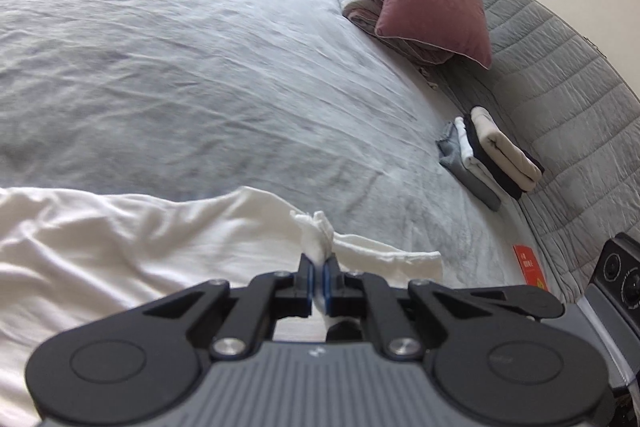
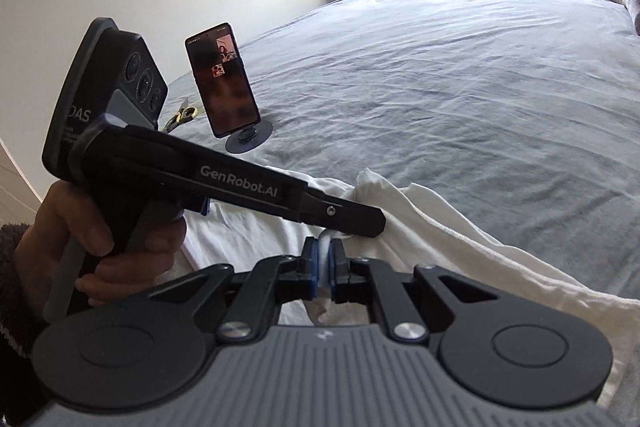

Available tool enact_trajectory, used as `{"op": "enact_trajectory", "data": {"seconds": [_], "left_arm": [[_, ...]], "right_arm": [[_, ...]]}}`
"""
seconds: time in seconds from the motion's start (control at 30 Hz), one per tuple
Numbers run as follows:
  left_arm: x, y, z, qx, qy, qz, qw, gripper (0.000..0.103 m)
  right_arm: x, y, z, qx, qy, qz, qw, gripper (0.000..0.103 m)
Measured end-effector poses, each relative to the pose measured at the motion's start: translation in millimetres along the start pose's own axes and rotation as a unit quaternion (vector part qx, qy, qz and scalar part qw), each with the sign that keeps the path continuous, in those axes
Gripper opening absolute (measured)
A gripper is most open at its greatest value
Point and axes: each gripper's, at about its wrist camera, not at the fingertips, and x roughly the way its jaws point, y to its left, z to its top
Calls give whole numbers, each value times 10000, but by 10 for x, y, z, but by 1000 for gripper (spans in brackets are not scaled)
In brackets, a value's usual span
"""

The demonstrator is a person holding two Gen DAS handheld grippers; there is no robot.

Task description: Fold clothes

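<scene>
A: Tongs are clamped, both pairs! The left tongs (image 1: 319, 277) pinch a bunched edge of the white garment (image 1: 120, 247), low in the middle of the left view.

B: And the right tongs (image 2: 324, 263) bite the same white cloth just under the tip of the other tool, bottom centre of the right view. The left hand (image 2: 100, 239) grips its handle at the lower left.

A: So where's the garment?

B: Spread loosely on the bed (image 1: 180, 67) along the bottom of both views, rumpled, no clean crease visible.

A: Progress?

B: Some is done, I'd say: a stack of folded clothes (image 1: 492, 155) sits at the right of the left view, by the grey headboard (image 1: 560, 87). This white piece looks barely begun; it needs laying flat and folding before joining that stack.

A: A phone on a stand (image 2: 222, 91) sits upper left in the right view.
</scene>
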Motion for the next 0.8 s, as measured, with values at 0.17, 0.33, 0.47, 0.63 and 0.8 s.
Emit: {"op": "enact_trajectory", "data": {"seconds": [0.17, 0.33, 0.47, 0.63, 0.8], "left_arm": [[-224, 233, 49, -133, -138, 167, 9997, 5], [-443, 507, 57, -328, -215, 369, 9985, 5], [-586, 679, 64, -438, -319, 565, 9969, 5], [-753, 876, 63, -573, -447, 797, 9942, 5], [-831, 1041, 47, -667, -456, 1037, 9913, 5]], "right_arm": [[226, 213, 108, -5, -33, 175, 9998, 7], [439, 397, 167, 85, -52, 383, 9992, 7], [627, 550, 198, 115, -69, 507, 9986, 7], [866, 694, 236, 285, -61, 709, 9971, 7], [1084, 794, 222, 422, -7, 848, 9955, 7]]}}
